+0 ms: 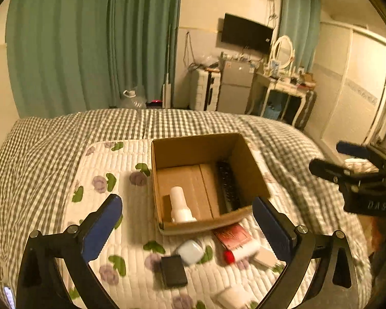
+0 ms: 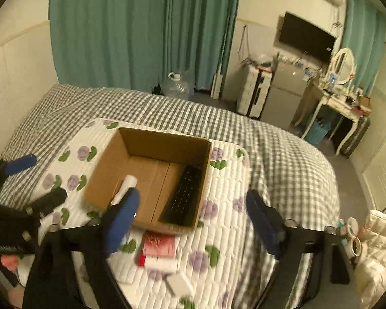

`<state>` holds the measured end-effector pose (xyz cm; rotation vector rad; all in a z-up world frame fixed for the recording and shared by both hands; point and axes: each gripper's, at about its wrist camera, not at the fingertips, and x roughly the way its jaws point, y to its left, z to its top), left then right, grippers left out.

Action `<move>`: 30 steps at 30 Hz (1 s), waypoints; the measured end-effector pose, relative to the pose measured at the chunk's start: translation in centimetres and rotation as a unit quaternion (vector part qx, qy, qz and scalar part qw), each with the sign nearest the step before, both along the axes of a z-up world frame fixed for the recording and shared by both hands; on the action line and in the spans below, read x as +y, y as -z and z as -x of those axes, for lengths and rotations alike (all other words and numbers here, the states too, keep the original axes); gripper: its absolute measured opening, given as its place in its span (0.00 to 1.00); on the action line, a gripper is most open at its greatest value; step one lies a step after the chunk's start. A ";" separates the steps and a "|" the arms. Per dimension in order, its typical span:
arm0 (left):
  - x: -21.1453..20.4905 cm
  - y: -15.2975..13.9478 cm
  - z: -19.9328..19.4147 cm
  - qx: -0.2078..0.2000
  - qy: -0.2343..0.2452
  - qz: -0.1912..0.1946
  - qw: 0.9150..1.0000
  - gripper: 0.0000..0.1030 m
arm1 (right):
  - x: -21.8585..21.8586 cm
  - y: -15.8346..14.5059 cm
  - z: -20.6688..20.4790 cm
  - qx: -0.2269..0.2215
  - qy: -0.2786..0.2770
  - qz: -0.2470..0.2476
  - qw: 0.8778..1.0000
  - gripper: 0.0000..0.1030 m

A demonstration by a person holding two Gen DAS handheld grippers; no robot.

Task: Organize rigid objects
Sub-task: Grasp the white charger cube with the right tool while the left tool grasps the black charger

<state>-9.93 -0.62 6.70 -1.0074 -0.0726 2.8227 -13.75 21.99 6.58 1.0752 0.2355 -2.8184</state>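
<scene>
A: Where do the claws stand? The left gripper [image 1: 187, 225] hangs spread wide with nothing between its blue pads, and the right gripper [image 2: 193, 222] is spread the same way, empty too.

B: Both sit above the near edge of the cardboard box [image 1: 167, 154], which rests on the flowered quilted mat [image 1: 131, 237] on the checked bed [image 1: 51, 139].

A: And what's already in? A white bottle [image 1: 180, 206] lies on the box floor at the left, and a black remote [image 1: 227, 188] lies along the right wall.

B: So two are stowed. Left on the mat in front of the box: a red booklet [image 1: 233, 235], a white tube with a red cap [image 1: 242, 253], a pale blue case [image 1: 190, 252], a black block [image 1: 173, 270], and a white plug [image 1: 266, 257], with another white piece [image 1: 233, 297] nearest the camera.

A: Then the job looks under halfway, judging by the count

B: Agreed; six loose pieces wait, all close together just beside the box
</scene>
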 end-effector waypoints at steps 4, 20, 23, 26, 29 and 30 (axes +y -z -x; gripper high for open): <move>-0.7 -0.3 -3.0 0.004 -0.002 0.012 1.000 1.00 | -0.7 0.2 -4.3 -0.002 0.012 0.013 1.000 0.92; -4.8 12.4 -6.5 -0.071 -0.012 0.023 0.997 1.00 | -5.7 20.0 -5.9 -0.164 0.012 0.059 0.985 0.92; -4.6 13.8 -6.2 -0.075 -0.008 0.024 0.997 1.00 | -6.2 22.6 -5.5 -0.197 0.010 0.063 0.978 0.92; -4.2 14.8 -5.9 -0.080 -0.005 0.027 0.996 1.00 | -6.3 23.9 -5.3 -0.212 0.009 0.065 0.975 0.89; -3.9 15.4 -5.8 -0.085 -0.006 0.031 0.996 1.00 | -6.3 24.5 -5.3 -0.229 0.000 0.084 0.970 0.60; -3.9 15.5 -5.9 -0.087 -0.006 0.029 0.996 1.00 | -6.2 24.6 -5.3 -0.231 -0.001 0.092 0.969 0.54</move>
